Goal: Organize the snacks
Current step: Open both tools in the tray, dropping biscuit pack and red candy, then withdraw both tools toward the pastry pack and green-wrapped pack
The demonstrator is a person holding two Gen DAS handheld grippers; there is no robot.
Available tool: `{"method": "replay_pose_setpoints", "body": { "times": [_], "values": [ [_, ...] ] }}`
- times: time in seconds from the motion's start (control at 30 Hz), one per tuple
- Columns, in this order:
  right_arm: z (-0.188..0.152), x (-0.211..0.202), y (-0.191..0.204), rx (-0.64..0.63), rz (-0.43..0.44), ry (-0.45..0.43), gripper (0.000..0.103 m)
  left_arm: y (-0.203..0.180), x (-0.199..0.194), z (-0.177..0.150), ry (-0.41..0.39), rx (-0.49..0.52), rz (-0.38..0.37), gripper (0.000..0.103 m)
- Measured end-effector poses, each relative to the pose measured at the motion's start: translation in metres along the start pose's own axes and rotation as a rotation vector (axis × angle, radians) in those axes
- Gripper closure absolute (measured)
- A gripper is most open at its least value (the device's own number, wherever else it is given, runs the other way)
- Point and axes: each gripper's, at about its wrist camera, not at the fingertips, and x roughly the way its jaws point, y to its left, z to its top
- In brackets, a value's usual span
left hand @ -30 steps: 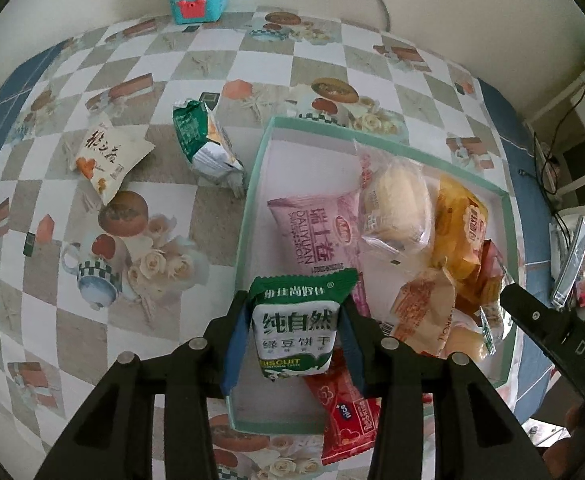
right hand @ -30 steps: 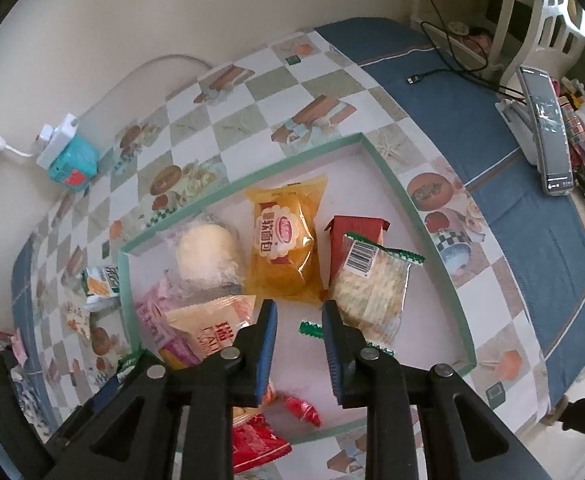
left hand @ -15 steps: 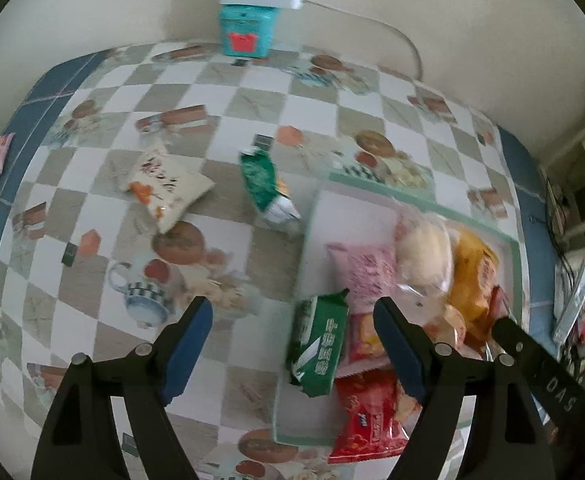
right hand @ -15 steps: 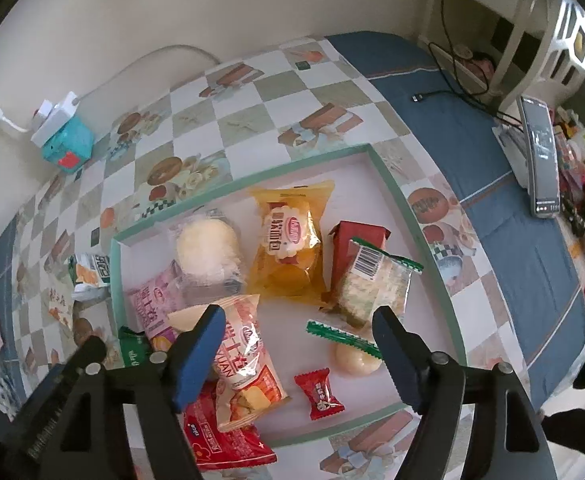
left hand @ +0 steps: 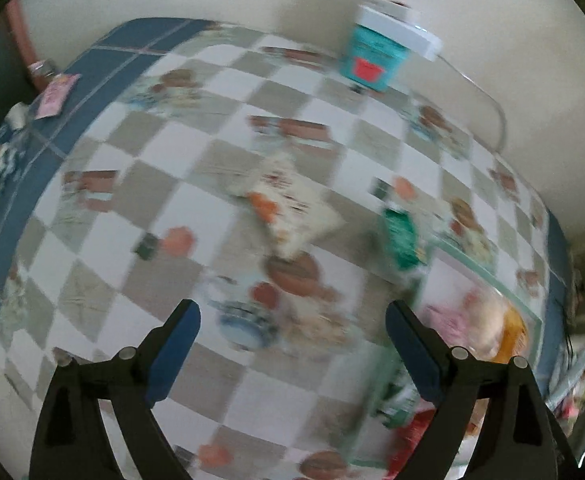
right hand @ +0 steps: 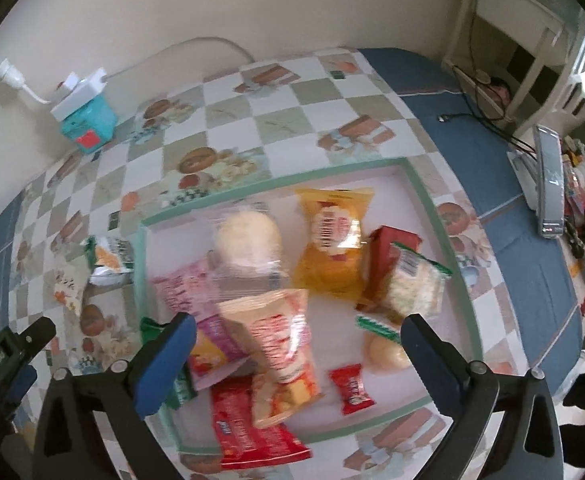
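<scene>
left wrist view, heavily blurred. the left gripper [left hand: 292, 320] is hanging over the checkered tablecloth [left hand: 172, 200], its jaws opening wide, with nothing between the blue pads, only printed cloth below. a pale snack packet [left hand: 292, 216] is lying on the cloth ahead of the tongs, roughly in line with the gap, well clear of both fingers. a green packet [left hand: 402, 236] is lying to its right, just outside the left wall of the green-rimmed tray [left hand: 488, 272]. the tray is sitting off to the right of the right finger; its contents are smeared, pink and yellow shapes only. a teal box [left hand: 372, 56] is standing at the far wall.

right wrist view. the right gripper [right hand: 294, 334] is hovering above the tray [right hand: 428, 216], jaws opening to full spread, gripping nothing. between the fingers, lying flat in the tray: a pale orange-and-white bag [right hand: 280, 344] overlapping a red packet [right hand: 252, 436] toward the near rim. a small red candy [right hand: 350, 388] is lying right of the bag, inside the right finger line. a round pale snack [right hand: 380, 352] is sitting just beside the right finger. farther ahead a clear-wrapped bun [right hand: 248, 240], a yellow bag [right hand: 332, 240] and a green-edged cracker pack [right hand: 412, 284] are lying in a row. the pink packet [right hand: 180, 288] is lying ahead of the left finger.
</scene>
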Motion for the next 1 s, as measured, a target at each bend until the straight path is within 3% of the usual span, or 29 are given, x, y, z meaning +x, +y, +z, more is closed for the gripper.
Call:
{"method": "replay_pose_setpoints", "body": {
  "times": [0.5, 0.77, 1.0],
  "values": [
    [-0.024, -0.007, 0.101, -0.159, 0.056, -0.017, 0.000, 0.123, -0.010, 0.029, -0.069, -0.254, 0.096, 0.008],
    [-0.031, -0.005, 0.141, -0.219, 0.072, -0.028, 0.000, 0.148, -0.007, 0.035, -0.058, -0.294, 0.093, 0.008],
    [-0.023, 0.001, 0.159, -0.227, 0.111, -0.038, 0.000, 0.145, 0.005, 0.041, -0.025, -0.288, 0.059, 0.008]
  ]
}}
